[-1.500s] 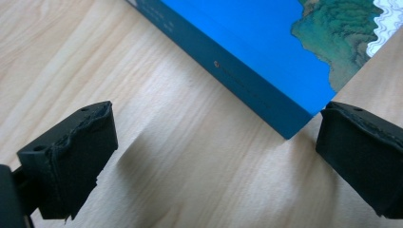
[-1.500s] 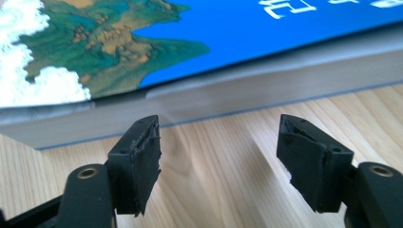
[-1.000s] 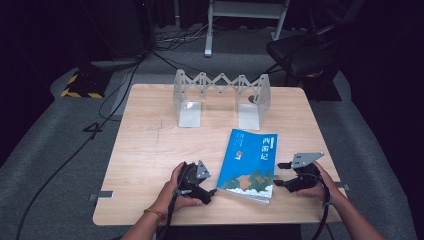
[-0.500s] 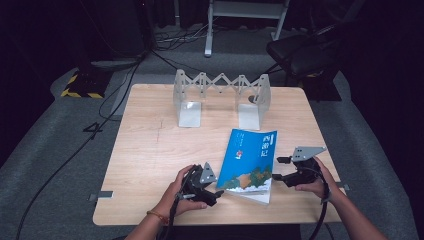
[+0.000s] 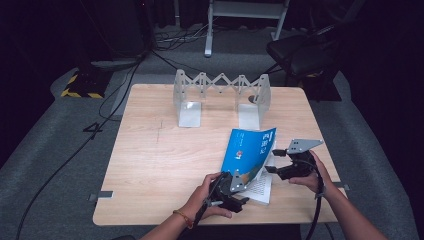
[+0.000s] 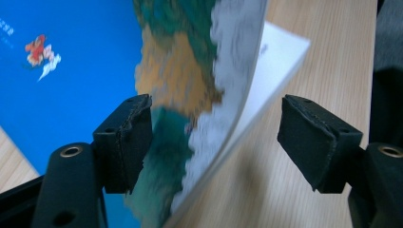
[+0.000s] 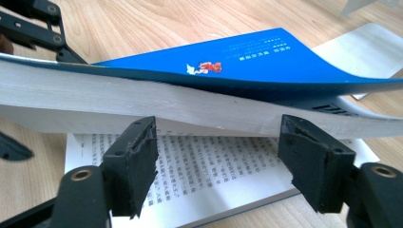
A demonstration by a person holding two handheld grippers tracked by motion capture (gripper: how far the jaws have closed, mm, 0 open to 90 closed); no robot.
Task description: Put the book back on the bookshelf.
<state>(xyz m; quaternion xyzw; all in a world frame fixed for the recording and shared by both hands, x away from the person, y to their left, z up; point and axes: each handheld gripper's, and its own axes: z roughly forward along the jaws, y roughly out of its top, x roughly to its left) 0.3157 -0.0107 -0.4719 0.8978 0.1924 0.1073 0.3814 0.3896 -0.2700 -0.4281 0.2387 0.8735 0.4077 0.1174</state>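
Objects on the wooden table (image 5: 150, 165) count out as one book (image 5: 248, 155), one metal folding rack (image 5: 220, 90) with two end plates, and two handheld grippers. The book, blue-covered, lies near the table's front edge, toward its right corner, with the cover and a thick block of pages lifted off the printed pages underneath. The left gripper (image 5: 235, 187) sits at the book's near left corner; in its own view the raised cover and page block (image 6: 209, 95) stand between the two pads, one pad right against the cover, the other well apart. Its jaws have just been closing but are not yet pinching the sheets. The right gripper (image 5: 272, 161) is at the book's right edge, jaws spread, the lifted page block (image 7: 190, 102) just above its pads. White characters run down the cover, too small to read; the open page carries dense printed lines.
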